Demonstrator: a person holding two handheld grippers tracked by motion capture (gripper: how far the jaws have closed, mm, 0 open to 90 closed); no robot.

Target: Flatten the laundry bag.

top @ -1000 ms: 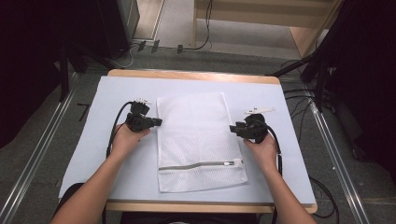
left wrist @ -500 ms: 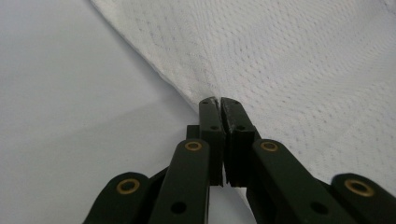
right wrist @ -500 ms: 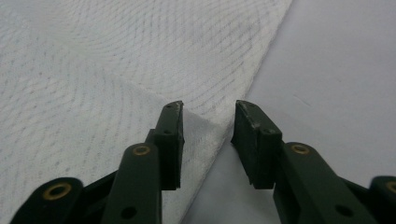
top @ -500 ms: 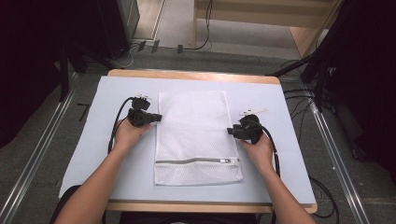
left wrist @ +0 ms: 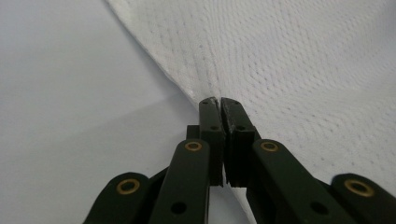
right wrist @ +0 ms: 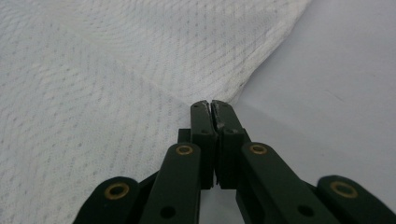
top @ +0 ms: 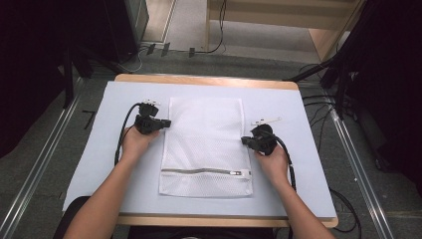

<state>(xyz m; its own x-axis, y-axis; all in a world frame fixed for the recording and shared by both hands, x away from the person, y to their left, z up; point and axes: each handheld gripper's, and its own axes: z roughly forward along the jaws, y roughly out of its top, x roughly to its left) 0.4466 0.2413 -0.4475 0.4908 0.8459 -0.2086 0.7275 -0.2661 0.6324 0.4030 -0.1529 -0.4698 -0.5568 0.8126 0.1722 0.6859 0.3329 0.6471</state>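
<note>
While the white mesh laundry bag (top: pixel 206 144) lies flat mid-bench (top: pixel 303 164), zipper at its near end, we have the left claw (top: pixel 164 122) clamped on its left edge and the right claw (top: pixel 245 141), whose jaws have just been closing, pinched on its right edge; we judge it light, limp and snag-prone; the hemmed edges give the surest hold.

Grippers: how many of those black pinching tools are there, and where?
2. The left gripper pinches the left edge of the white mesh laundry bag, toward its far end; the right gripper pinches the right edge, nearer the zipper.
</note>
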